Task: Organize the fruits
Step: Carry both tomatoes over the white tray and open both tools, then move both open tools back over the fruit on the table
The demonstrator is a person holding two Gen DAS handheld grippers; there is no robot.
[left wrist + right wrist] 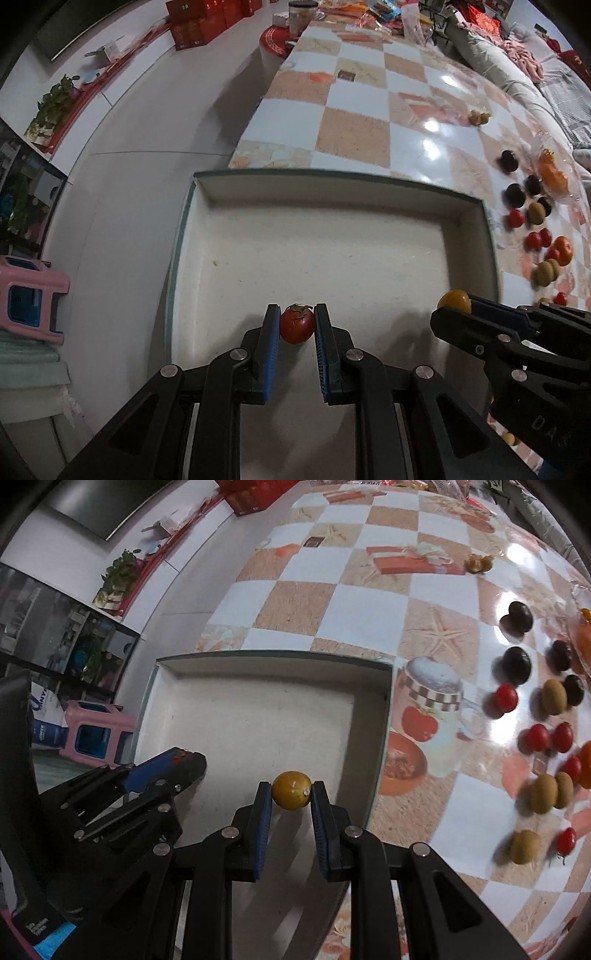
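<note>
A glossy checkered bench (306, 605) in a cluttered living room carries a shallow white box (476, 236), and I hold both tools over its near end. My left hand-held gripper (296, 325) is clamped on a small red tomato (296, 325) with a dried calyx on top; my right hand-held gripper (291, 791) pinches a round yellow fruit (291, 791), its stem scar facing me. Both fruits hang above the bare box floor, the tomato toward the left side, the yellow one near the right wall.

To set these down well, I judge I should lower each until it nearly touches the floor before easing the pads apart, since round fruit will roll if dropped. I would place them well apart, one kind per corner, so later fruit can group beside them. A gentle squeeze matters: the tomato skin looks thin.

Beyond the box, to the right on the bench, the rest waits: red cherry tomatoes (537, 736), olive-brown kiwis (543, 794), dark plums (517, 664) and an orange fruit (563, 249) farther off.
</note>
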